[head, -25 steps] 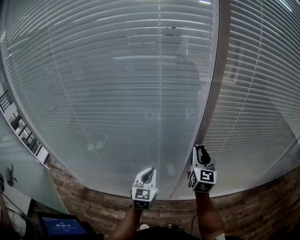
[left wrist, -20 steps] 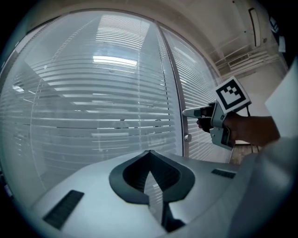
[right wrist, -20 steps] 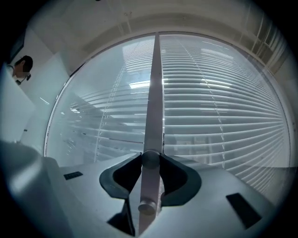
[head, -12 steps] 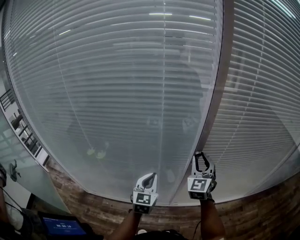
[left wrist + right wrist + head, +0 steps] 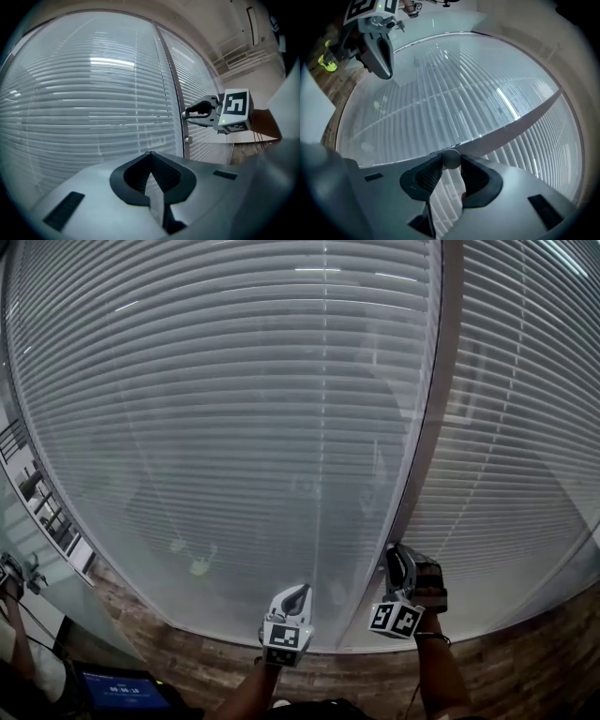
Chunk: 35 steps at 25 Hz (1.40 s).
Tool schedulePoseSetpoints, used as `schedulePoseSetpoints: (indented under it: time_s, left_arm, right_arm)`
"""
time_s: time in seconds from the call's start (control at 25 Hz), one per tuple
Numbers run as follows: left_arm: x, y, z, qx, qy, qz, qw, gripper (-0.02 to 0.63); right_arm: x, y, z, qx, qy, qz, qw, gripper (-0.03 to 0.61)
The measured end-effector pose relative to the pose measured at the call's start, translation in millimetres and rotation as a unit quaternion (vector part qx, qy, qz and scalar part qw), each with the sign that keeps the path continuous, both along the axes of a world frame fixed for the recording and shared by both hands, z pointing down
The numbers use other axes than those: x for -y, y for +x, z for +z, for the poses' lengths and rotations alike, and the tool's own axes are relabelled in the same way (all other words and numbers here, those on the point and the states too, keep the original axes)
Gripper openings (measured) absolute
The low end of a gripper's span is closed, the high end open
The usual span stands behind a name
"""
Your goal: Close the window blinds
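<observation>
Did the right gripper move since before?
Yes. The right gripper rolled, gripping the knob, its cube swinging left, but stayed at the window post's foot.

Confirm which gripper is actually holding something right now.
The right gripper: its jaws clamp a small round knob at the window frame. The left gripper is shut on nothing, tips together in front of the blinds.

Soft grey light, fisheye-warped edges

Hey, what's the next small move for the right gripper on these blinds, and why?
Probably twist the right gripper about its own axis to turn the small round knob it grips at the window frame; faint shapes show between the blind slats, so they don't look fully closed.
</observation>
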State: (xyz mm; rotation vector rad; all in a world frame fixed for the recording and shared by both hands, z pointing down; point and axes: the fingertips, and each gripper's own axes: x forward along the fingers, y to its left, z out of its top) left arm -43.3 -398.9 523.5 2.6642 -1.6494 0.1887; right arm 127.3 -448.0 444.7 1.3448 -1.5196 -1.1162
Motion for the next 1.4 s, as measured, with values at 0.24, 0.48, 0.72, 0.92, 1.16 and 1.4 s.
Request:
schedulePoseSetpoints:
  time_s: [0.24, 0.48, 0.72, 0.92, 1.16, 1.4]
  left_arm:
    - [-0.7, 5.5, -3.5, 0.001, 0.000, 0.002, 1.0000, -0.008]
    - [-4.5, 14.6, -14.1, -0.003, 0.002, -0.001, 1.0000, -0.006]
    - [-22.9, 5.3, -45.1, -0.022, 0.033, -0.020, 0.9990, -0.008]
    - [-39.3, -4.4, -46.8, -0.027, 0.030, -0.052, 0.9978, -0.008]
    - [-56.2, -14.2, -53.3, -0.061, 0.031, -0.067, 0.9954, -0.007]
    - [-83.8, -20.0, -53.0, -0.057, 0.031, -0.051, 0.9966, -0.008]
  right_arm:
    - [0.0, 1.6, -1.7, 0.016, 0.018, 0.001, 1.000, 0.126]
    - [-16.2, 9.8, -17.8, 0.238, -0.009, -0.032, 0.971, 0.156]
    - [-49.0, 0.5, -29.4, 0.432, -0.033, -0.099, 0.896, 0.155]
    - [-68.1, -2.7, -17.7, 0.465, -0.041, -0.107, 0.878, 0.092]
    - [-89.2, -3.1, -9.4, 0.476, -0.043, -0.095, 0.873, 0.005]
    - [-124.2, -24.4, -3.9, 0.472, -0.040, -0.109, 0.874, 0.003]
